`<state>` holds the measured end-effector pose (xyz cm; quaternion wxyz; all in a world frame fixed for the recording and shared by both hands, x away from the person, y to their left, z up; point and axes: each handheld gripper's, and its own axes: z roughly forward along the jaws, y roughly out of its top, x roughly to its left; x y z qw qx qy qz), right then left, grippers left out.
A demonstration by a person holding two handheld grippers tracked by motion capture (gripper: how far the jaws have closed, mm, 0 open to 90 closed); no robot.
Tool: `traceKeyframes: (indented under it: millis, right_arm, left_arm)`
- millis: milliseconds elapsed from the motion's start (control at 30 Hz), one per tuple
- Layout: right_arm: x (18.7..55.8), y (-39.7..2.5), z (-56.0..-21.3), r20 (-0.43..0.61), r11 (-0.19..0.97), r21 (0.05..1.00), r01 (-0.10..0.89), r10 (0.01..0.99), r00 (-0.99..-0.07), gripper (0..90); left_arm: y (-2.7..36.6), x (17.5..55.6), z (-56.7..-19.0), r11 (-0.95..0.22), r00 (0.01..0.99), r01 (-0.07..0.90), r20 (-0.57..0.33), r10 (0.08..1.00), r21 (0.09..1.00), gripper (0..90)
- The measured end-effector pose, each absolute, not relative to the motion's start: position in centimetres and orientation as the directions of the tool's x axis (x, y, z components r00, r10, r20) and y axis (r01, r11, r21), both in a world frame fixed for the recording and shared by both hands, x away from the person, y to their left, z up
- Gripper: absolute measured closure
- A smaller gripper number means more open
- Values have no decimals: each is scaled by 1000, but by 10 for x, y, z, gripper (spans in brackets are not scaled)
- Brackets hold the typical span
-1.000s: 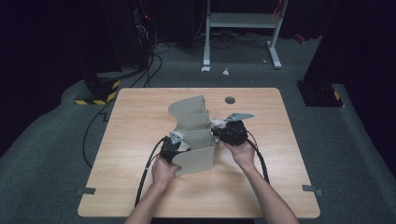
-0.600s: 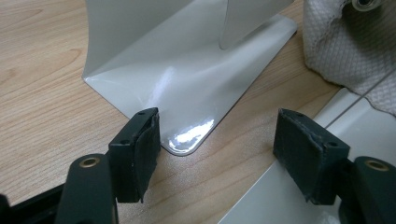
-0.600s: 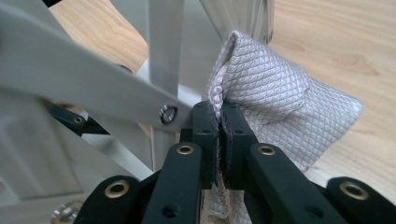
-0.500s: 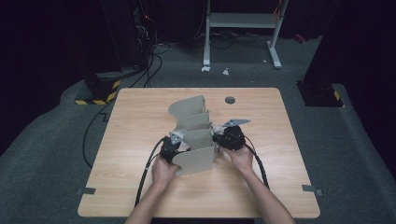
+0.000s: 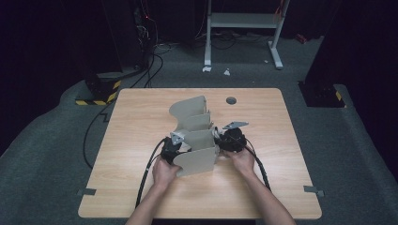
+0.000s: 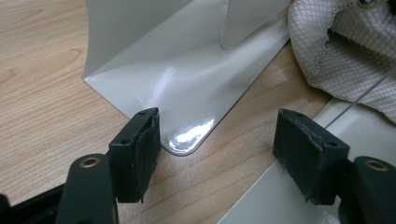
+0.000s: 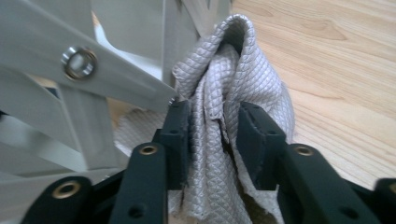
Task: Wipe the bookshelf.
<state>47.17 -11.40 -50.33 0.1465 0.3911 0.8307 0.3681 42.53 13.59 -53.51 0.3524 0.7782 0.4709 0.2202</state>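
The quilted cloth [image 7: 233, 116] — a pale grey, diamond-stitched fabric — hangs bunched between the jaws of the right gripper [image 7: 214, 135], which are pressed onto a gathered fold of it just beside the grey folding rack [image 5: 195, 136] at the middle of the wooden table [image 5: 141, 117]. In the right gripper view, a riveted strap of the rack crosses the upper left, close against the cloth. The left gripper [image 6: 219, 140] stands spread wide, its two black pads [image 6: 144, 144] apart and holding nothing; between them lies the rounded corner of one glossy grey panel resting on the wood, and a fold of the same cloth shows at the upper right of that view. From the high view — one rack, made of several upright curved panels, one cloth, two grippers, two hands, one gripper flanking the rack on each side near the front of the table.
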Motion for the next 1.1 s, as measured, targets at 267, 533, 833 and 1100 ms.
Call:
traceKeyframes:
  millis: [267,533,833,1100]
  right_arm:
    - [483,-111,-520,-5,448,669,594,801,-598,488]
    - [484,-106,-520,-36,470,674,570,791,-610,790]
    - [486,-105,-516,67,413,711,569,766,-639,847]
    - [483,-104,-495,86,380,763,524,743,-664,852]
  left_arm:
    - [136,425,-535,-307,459,578,9,888,756,319]
    - [136,425,-535,-306,459,578,9,888,756,320]
    - [136,425,-535,-308,461,577,10,888,757,319]
    - [135,425,-535,-313,473,573,7,881,757,325]
